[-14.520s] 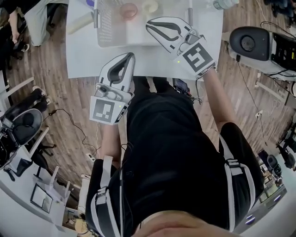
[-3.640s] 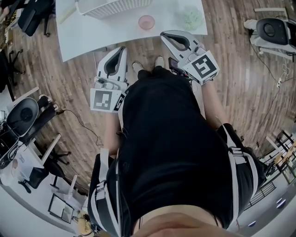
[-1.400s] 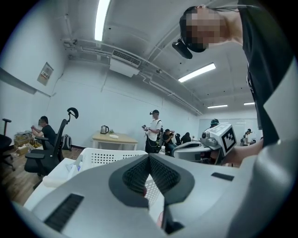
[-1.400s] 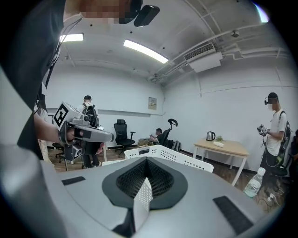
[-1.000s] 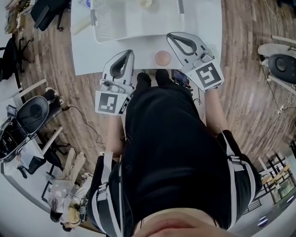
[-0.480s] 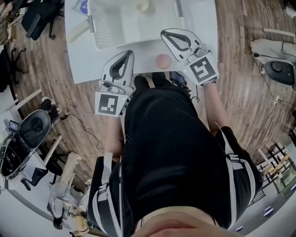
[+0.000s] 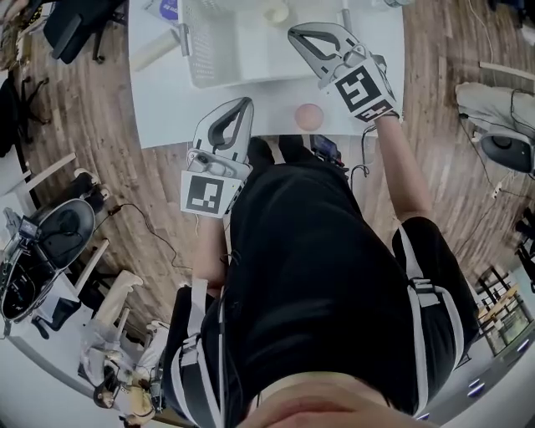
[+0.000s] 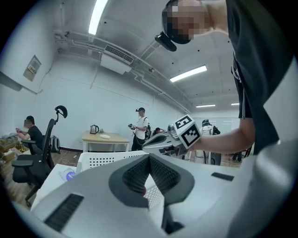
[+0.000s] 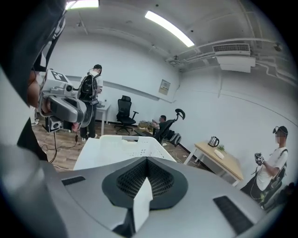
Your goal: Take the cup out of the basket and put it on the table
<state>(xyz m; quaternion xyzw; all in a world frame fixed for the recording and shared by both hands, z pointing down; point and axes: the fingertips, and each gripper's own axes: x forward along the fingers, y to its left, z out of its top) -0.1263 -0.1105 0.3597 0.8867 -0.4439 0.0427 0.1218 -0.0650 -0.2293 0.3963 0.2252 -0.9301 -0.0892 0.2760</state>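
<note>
The pink cup [image 7: 308,115] stands upright on the white table [image 7: 167,109], near its front edge and outside the white basket [image 7: 209,50]. My right gripper [image 7: 292,32] is shut and empty, held above the basket's right end, beyond the cup. In the right gripper view the jaws meet in front of the basket [image 9: 123,144]. My left gripper [image 7: 245,102] is shut and empty at the table's front edge, left of the cup. The basket [image 8: 107,160] lies beyond its shut jaws in the left gripper view.
A pale roll [image 7: 276,12] lies in the basket. A cream cylinder [image 7: 155,50] rests on the table left of the basket. Office chairs [image 7: 50,242] stand on the wooden floor at the left. Other people stand further back in the room.
My right gripper has moved away from the cup, forward over the basket's right end. The cup stays on the table. My left gripper has hardly moved.
</note>
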